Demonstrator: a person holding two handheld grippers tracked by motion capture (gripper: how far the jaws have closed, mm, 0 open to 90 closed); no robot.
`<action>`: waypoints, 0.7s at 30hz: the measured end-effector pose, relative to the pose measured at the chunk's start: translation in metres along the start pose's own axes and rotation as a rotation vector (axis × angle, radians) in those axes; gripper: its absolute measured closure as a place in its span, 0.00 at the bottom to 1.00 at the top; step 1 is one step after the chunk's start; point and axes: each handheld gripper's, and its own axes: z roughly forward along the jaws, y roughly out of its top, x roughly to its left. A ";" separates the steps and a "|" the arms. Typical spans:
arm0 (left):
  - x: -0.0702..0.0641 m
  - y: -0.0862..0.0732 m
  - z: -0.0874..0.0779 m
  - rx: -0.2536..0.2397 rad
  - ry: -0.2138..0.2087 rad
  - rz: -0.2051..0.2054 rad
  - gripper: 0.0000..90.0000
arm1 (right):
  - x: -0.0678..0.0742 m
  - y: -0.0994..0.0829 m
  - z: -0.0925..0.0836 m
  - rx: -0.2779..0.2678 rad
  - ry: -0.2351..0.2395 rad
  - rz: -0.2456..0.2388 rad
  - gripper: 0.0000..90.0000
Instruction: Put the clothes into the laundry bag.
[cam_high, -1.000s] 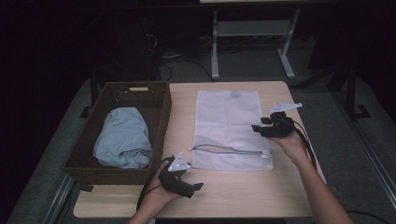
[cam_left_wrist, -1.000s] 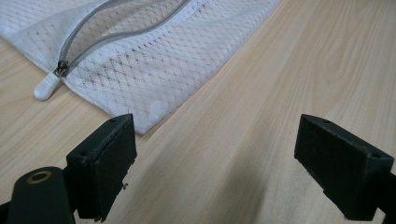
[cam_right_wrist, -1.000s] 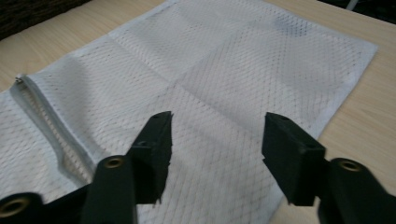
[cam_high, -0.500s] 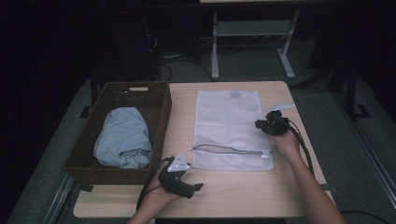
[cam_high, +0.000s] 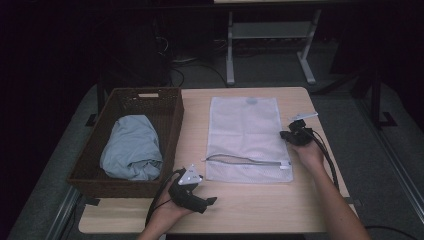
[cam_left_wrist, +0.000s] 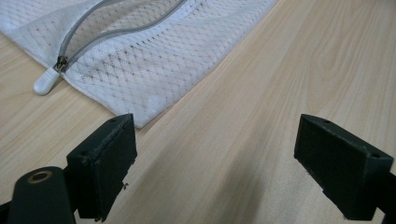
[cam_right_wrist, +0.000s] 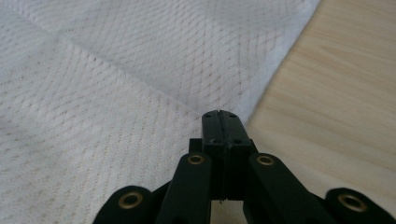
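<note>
A white mesh laundry bag (cam_high: 245, 132) lies flat on the wooden table (cam_high: 260, 210), its grey zipper (cam_high: 240, 160) partly undone along the near edge. My right gripper (cam_high: 287, 135) sits low at the bag's right edge. Its jaws have just been closing, and in the right gripper view they stand shut (cam_right_wrist: 219, 114), tips down on the mesh (cam_right_wrist: 116, 70). Whether fabric is pinched between them I cannot tell. My left gripper (cam_high: 210, 201) rests near the table's front edge, open (cam_left_wrist: 215, 135) over bare wood. The bag's near corner (cam_left_wrist: 140, 60) and white zipper pull (cam_left_wrist: 45, 83) lie just beyond it.
A dark woven basket (cam_high: 172, 125) stands on the table's left side, with a crumpled light-blue cloth (cam_high: 132, 147) inside. Cables trail from both grippers. Beyond the table's far edge stands a white metal frame (cam_high: 270, 35) on a dark floor.
The right gripper has sunk onto the bag's right edge and its jaws have come together. The left gripper has stayed where it was.
</note>
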 end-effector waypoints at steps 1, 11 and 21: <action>0.000 0.000 0.000 0.000 0.000 0.000 0.14 | 0.000 0.000 0.000 0.000 0.000 0.000 0.99; 0.001 -0.001 0.000 -0.001 0.003 -0.003 0.14 | -0.002 -0.002 -0.005 0.031 0.005 -0.025 0.99; 0.000 0.000 0.000 0.001 0.002 -0.003 0.14 | -0.007 -0.013 -0.023 0.092 0.010 -0.036 0.99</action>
